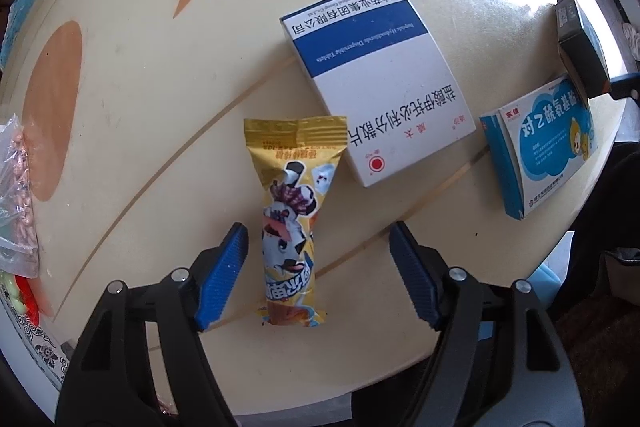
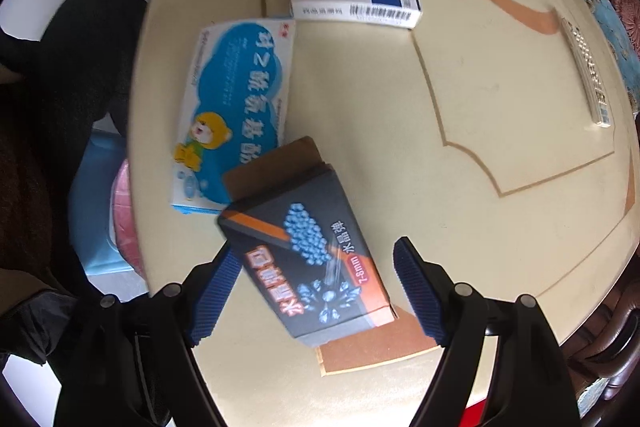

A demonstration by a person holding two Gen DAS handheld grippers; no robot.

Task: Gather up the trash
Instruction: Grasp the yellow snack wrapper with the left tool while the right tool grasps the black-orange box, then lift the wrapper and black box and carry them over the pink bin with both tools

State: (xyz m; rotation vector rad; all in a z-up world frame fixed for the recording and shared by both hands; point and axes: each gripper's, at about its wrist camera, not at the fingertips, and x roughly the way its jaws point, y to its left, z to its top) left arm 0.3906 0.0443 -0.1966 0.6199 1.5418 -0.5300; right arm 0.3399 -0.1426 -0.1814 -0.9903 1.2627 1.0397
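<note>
Round cream table (image 1: 160,75) w/ orange inlays. White box (image 1: 376,83) mid-table; gold wrapper (image 1: 290,223) just beside it, toward the table edge; blue box (image 1: 540,147) near its other side; clear bag (image 1: 16,195) well apart, past the wrapper.

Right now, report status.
Left gripper open astride gold snack wrapper. Right gripper open around dark box. Nothing blocking either.

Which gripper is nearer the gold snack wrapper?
Left. The left gripper straddles the gold snack wrapper, jaws open; the right gripper is across the table, around the dark box.
</note>
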